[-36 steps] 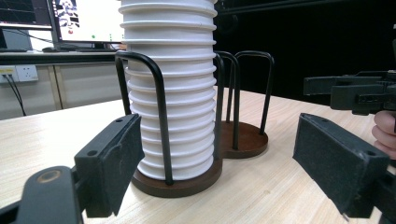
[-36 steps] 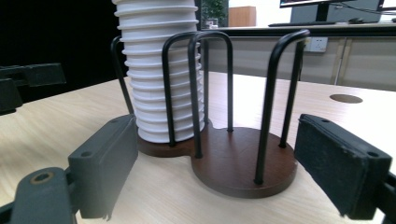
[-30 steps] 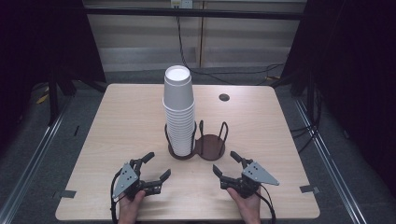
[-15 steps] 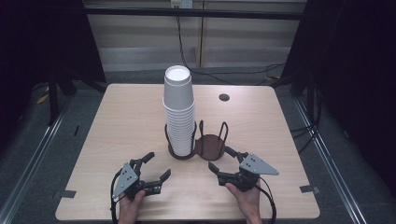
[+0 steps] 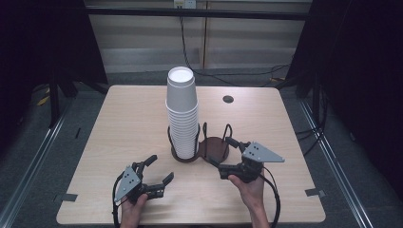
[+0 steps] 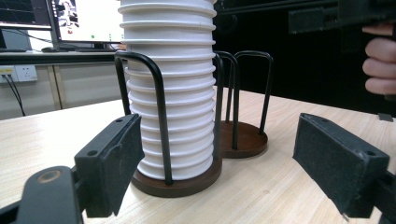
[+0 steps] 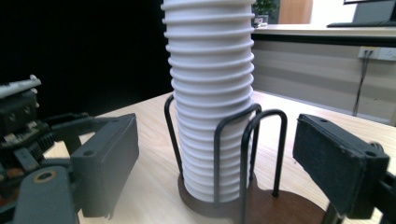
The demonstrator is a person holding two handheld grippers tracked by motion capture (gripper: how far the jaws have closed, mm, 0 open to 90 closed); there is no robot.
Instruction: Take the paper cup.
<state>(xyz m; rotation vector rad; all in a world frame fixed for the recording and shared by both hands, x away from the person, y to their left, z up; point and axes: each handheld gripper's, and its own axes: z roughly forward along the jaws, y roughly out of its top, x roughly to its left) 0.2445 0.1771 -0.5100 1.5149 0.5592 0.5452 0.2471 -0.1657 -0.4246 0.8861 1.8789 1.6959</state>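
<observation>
The right gripper is held with its jaws spread and nothing between them, just at the rim of the empty ring of the wire cup holder. The left gripper is likewise held with jaws apart and empty, lower on the wooden table, near the holder but apart from it. A tall stack of white cups is seated upright in the holder's other ring, near the table's middle.

Each black hand-held gripper carries a grey triangular plate and trailing cable.
</observation>
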